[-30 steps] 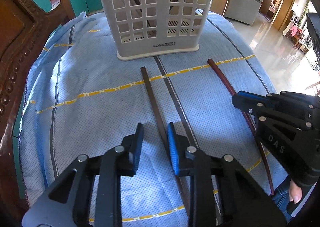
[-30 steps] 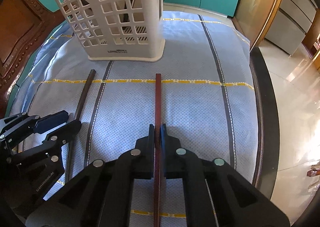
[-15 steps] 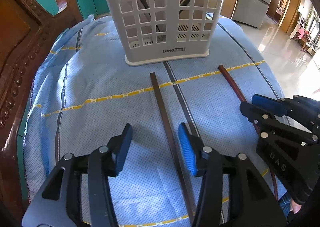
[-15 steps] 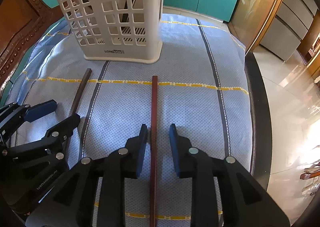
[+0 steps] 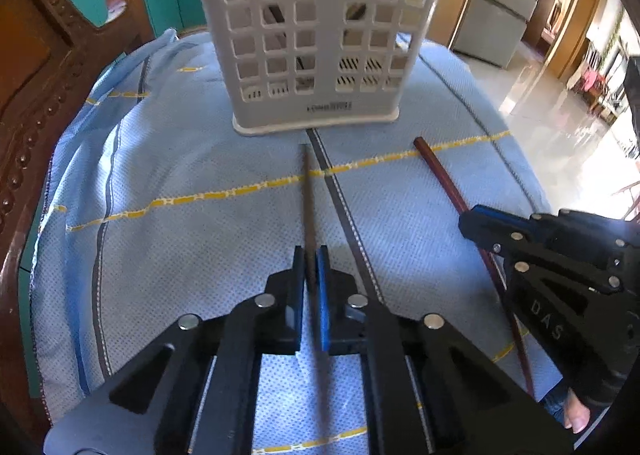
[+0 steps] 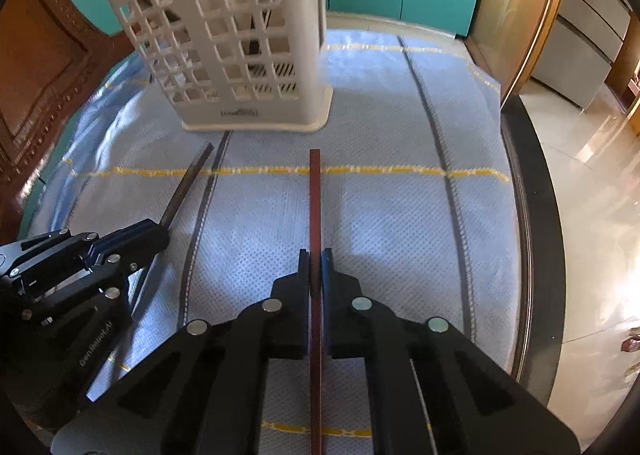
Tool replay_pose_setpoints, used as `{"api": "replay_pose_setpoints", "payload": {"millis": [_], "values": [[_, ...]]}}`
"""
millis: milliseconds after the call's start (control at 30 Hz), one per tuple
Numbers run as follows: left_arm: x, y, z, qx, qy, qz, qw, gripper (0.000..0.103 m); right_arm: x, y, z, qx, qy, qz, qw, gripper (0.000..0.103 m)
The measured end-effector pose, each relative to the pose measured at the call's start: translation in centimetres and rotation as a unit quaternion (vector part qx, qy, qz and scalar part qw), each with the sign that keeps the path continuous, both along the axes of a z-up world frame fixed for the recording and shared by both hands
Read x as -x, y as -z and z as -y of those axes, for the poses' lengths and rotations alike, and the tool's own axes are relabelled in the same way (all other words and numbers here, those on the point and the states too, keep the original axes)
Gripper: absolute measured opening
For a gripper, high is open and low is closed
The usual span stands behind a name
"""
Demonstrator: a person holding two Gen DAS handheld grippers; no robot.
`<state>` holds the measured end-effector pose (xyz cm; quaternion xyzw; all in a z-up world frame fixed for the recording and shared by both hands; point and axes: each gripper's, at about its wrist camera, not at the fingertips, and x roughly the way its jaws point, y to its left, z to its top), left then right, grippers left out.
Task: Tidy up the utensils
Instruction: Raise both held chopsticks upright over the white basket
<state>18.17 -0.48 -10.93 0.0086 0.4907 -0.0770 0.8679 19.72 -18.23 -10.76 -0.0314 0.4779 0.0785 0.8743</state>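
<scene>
— Now that both sets of jaws have just been closing, what are we holding?
— Our left gripper (image 5: 311, 259) is pinching the dark chopstick (image 5: 307, 191); our right gripper (image 6: 315, 261) is clamping the red chopstick (image 6: 315, 199). Both sticks are running out past the fingertips toward the basket (image 5: 316, 27), ready for lifting.
— Any writing?
— We are reading "DAS" on the right gripper; the basket's label is too blurred.

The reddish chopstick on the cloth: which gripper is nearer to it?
Right. The right gripper is clamped on the reddish chopstick; the left gripper is off to its side, clamped on the dark chopstick.
</scene>
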Motion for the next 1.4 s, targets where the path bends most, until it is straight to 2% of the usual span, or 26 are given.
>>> {"api": "replay_pose_setpoints", "payload": {"millis": [200, 300, 500, 667, 800, 900, 933, 1000, 1067, 1133, 1200, 1300, 1400], "values": [[2.1, -3.9, -0.5, 0.012, 0.003, 0.069, 0.9975, 0.007, 2.2, -3.7, 0.4, -0.024, -0.016, 0.068, 0.997, 0.006], [3.3, -5.6, -0.7, 0.015, 0.008, 0.100, 0.9948, 0.007, 4.3, -6.2, 1.2, -0.054, -0.032, 0.119, 0.991, 0.006], [6.1, -9.7, -1.5, 0.042, 0.011, 0.155, 0.9870, 0.007, 7.6, -10.3, 3.3, -0.112, -0.044, 0.182, 0.976, 0.006], [8.0, -15.7, -2.9, 0.069, 0.018, 0.221, 0.9726, 0.007, 9.1, -16.0, 4.7, -0.149, -0.040, 0.245, 0.957, 0.006], [7.5, -21.8, -4.1, 0.092, 0.028, 0.277, 0.9559, 0.007, 8.2, -20.7, 5.2, -0.184, -0.038, 0.277, 0.942, 0.006], [6.5, -25.0, -4.5, 0.102, 0.019, 0.312, 0.9444, 0.007, 7.0, -24.0, 5.1, -0.201, -0.019, 0.333, 0.921, 0.006], [6.2, -26.0, -4.8, 0.104, 0.011, 0.332, 0.9374, 0.007, 6.7, -24.6, 5.4, -0.209, -0.014, 0.345, 0.915, 0.006], [5.3, -26.9, -5.3, 0.111, -0.014, 0.366, 0.9240, 0.007, 5.7, -25.1, 5.2, -0.219, 0.008, 0.373, 0.902, 0.006], [4.3, -26.6, -5.4, 0.101, -0.040, 0.384, 0.9170, 0.007, 4.5, -24.7, 4.6, -0.209, 0.027, 0.388, 0.897, 0.006], [3.0, -25.8, -5.1, 0.087, -0.060, 0.384, 0.9171, 0.007, 3.1, -23.9, 4.1, -0.203, 0.038, 0.393, 0.896, 0.006], [1.4, -24.7, -5.1, 0.084, -0.069, 0.375, 0.9207, 0.007, 1.3, -22.6, 3.5, -0.198, 0.046, 0.385, 0.900, 0.006], [0.0, -24.0, -5.4, 0.093, -0.077, 0.363, 0.9238, 0.007, -0.2, -21.2, 2.8, -0.179, 0.048, 0.376, 0.908, 0.006], [-0.2, -24.4, -6.0, 0.117, -0.072, 0.366, 0.9206, 0.007, -1.2, -20.3, 2.6, -0.171, 0.050, 0.367, 0.913, 0.006]]}}
